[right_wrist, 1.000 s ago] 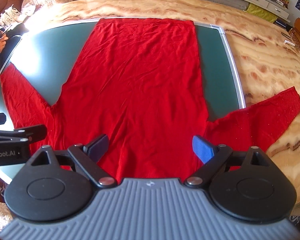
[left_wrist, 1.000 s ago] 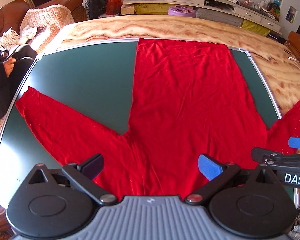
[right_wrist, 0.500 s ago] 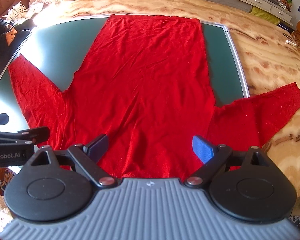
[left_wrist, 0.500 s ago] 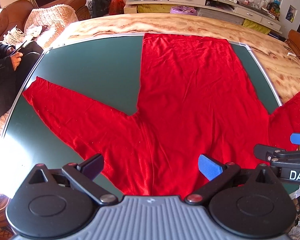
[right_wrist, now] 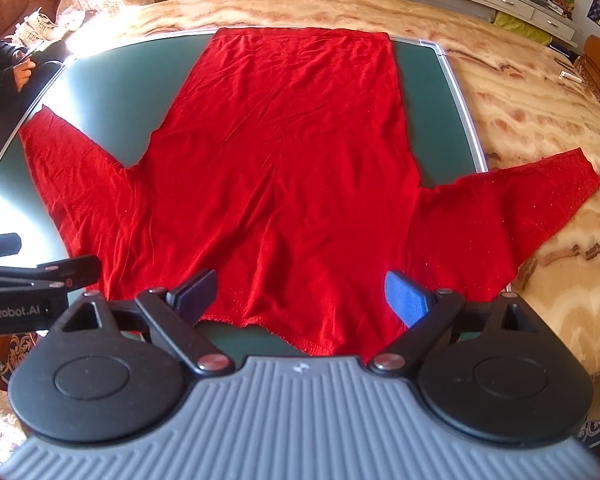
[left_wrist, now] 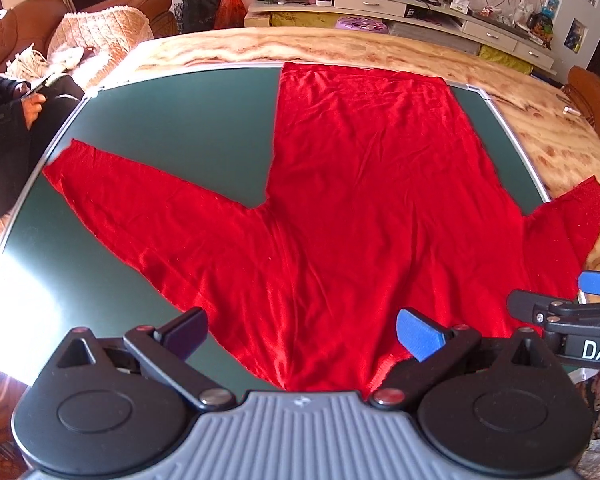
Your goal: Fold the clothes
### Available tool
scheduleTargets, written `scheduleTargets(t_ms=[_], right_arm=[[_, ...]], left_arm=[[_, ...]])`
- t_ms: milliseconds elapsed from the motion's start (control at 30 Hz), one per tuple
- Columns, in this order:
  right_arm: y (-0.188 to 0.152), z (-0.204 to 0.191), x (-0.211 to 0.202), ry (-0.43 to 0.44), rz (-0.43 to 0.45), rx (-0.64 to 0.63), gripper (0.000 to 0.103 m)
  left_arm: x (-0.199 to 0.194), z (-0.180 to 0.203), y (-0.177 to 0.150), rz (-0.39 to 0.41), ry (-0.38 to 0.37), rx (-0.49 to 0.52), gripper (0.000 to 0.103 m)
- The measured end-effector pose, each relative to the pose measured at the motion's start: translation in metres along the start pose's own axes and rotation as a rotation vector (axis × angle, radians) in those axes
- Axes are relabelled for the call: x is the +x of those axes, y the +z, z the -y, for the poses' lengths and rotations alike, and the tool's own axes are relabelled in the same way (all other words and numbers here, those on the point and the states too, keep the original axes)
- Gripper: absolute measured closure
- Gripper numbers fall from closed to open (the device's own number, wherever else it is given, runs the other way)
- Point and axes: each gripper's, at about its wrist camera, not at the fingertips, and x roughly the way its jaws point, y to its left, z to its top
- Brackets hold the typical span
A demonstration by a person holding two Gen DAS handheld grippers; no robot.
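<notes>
On the green mat point(left_wrist: 172, 128) atop the marble counter point(right_wrist: 540, 128), red top point(right_wrist: 284, 152) lies flat, hem far, neckline near; both sleeves splayed out. L sleeve point(left_wrist: 140, 208) stays on mat, R sleeve point(right_wrist: 508, 212) runs past mat edge onto the marble.

Vs 1 s ago: both cams have pulled back/up a bit. More of the top is in frame, and the near neckline edge w/ a strip of mat now shows in the right wrist view, where before it was hidden under the tool. Cloth itself hasn't shifted, no fold made.

Left gripper point(left_wrist: 302, 334): jaws wide open, empty, above the L shoulder area. Right gripper point(right_wrist: 300, 294): jaws wide open too, empty, over neckline.

Read: prob. lining up for first grab, not mid-fold. Task barely begun. Next likely a sleeve or shoulder pinch; R sleeve off the mat may drag on the marble.
</notes>
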Motion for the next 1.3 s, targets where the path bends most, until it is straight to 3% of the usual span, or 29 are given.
scheduleTargets(t_ms=[533, 1300], right_arm=[[-0.032, -0.002, -0.002, -0.006, 0.014, 0.015, 0.005], [-0.064, 0.000, -0.009, -0.011, 0.013, 0.016, 0.005]], left_arm=[[-0.010, -0.001, -0.030, 0.037, 0.028, 0.012, 0.000], [-0.017, -0.002, -0.060, 0.020, 0.008, -0.032, 0.000]])
